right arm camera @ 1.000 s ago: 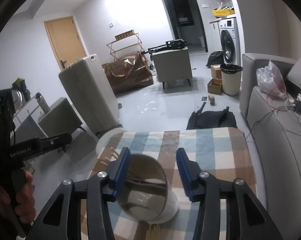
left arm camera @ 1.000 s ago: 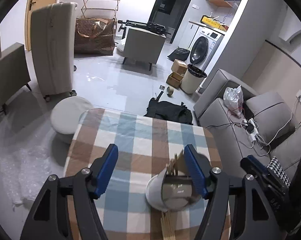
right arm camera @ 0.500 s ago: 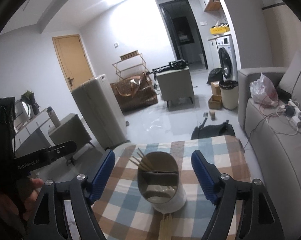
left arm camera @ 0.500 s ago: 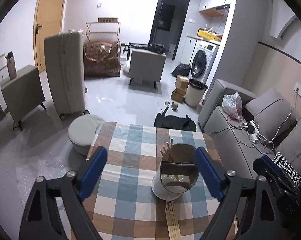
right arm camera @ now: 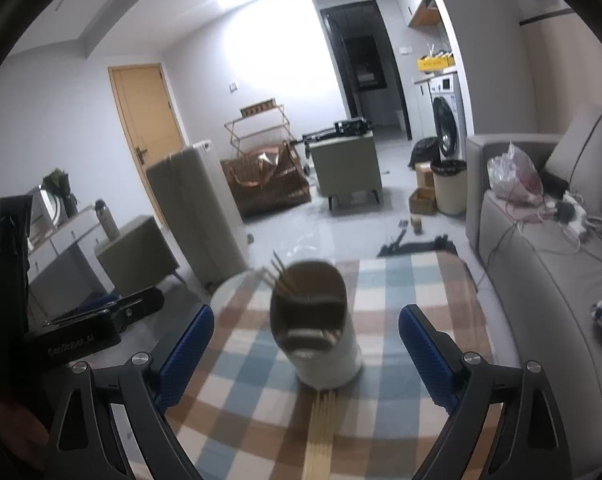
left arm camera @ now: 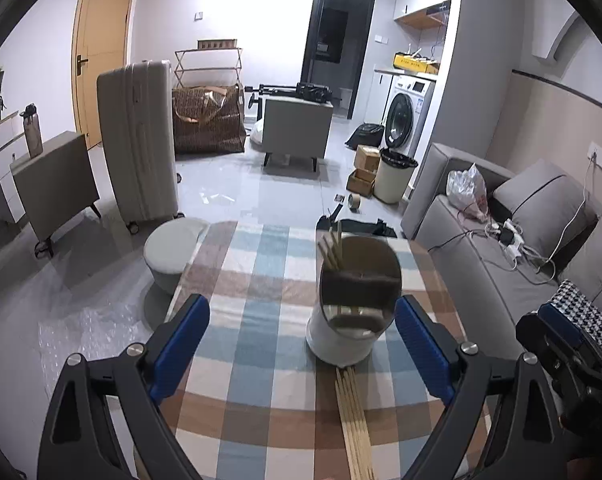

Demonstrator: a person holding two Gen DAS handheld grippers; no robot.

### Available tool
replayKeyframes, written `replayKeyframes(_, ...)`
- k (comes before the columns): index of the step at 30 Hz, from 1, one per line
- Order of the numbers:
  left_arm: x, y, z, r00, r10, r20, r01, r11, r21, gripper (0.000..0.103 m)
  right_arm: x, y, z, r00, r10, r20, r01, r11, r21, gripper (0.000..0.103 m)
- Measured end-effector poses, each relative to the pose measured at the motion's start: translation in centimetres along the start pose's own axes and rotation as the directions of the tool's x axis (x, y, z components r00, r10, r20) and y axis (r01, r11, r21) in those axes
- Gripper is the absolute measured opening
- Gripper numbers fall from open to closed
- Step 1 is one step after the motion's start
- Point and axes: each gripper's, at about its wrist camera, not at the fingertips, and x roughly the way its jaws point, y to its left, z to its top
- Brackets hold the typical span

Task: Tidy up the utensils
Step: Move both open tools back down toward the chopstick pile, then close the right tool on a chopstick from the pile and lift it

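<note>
A white utensil holder [left arm camera: 353, 308] stands upright on the checked tablecloth [left arm camera: 253, 280], with several wooden chopsticks [left arm camera: 331, 250] sticking out of its far compartment. More chopsticks [left arm camera: 355, 420] lie flat in a bundle just in front of it. My left gripper [left arm camera: 301, 312] hangs short of the holder, its jaws opening wide with nothing between the pads. From the right wrist view the holder [right arm camera: 321, 340] and the lying bundle [right arm camera: 321, 428] sit centred ahead. My right gripper [right arm camera: 307, 316] is also opening, apart from the holder.
A round grey stool [left arm camera: 173, 248] stands off the table's far left corner, with a tall suitcase [left arm camera: 141, 140] behind it. A grey sofa [left arm camera: 501, 280] runs along the table's right side. A black bag [left arm camera: 357, 226] lies on the floor beyond the far edge.
Both grippers have opened wide and drawn back from the holder. The right gripper's fingers were around it and have let go. The holder, tilted before, now stands upright.
</note>
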Motion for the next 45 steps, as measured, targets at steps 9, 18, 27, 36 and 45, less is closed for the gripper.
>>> replayKeyframes(9,1.7,-0.2,-3.3,1.0,0.0,-0.024,0.001,0.998,0.057,0.091,3.0,-0.8,-3.7,0.992,-0.032,-0.124,0.025,0.998,-0.057,0.095)
replayKeyframes(18,3.8,3.3,-2.9,0.989,0.062,-0.131,-0.072,0.995,-0.069,0.091,7.9,-2.0,-7.1,0.94,-0.054,-0.337,0.034,0.997,-0.064,0.084)
replayKeyframes(27,4.4,4.2,-3.2,0.98,0.049,-0.193,-0.069,0.993,-0.1,0.091,14.3,-2.7,-9.7,0.865,-0.078,-0.495,0.045,0.996,-0.08,0.064)
replayKeyframes(36,5.5,6.1,-3.7,0.963,0.037,-0.266,-0.071,0.99,-0.121,0.091,19.8,-3.2,-12.4,0.791,-0.112,-0.601,0.073,0.993,-0.089,0.033)
replayKeyframes(45,5.8,7.2,-3.9,0.956,0.049,-0.29,-0.092,0.987,-0.135,0.091,21.5,-2.3,-13.4,0.763,-0.178,-0.622,0.098,0.982,-0.162,0.028)
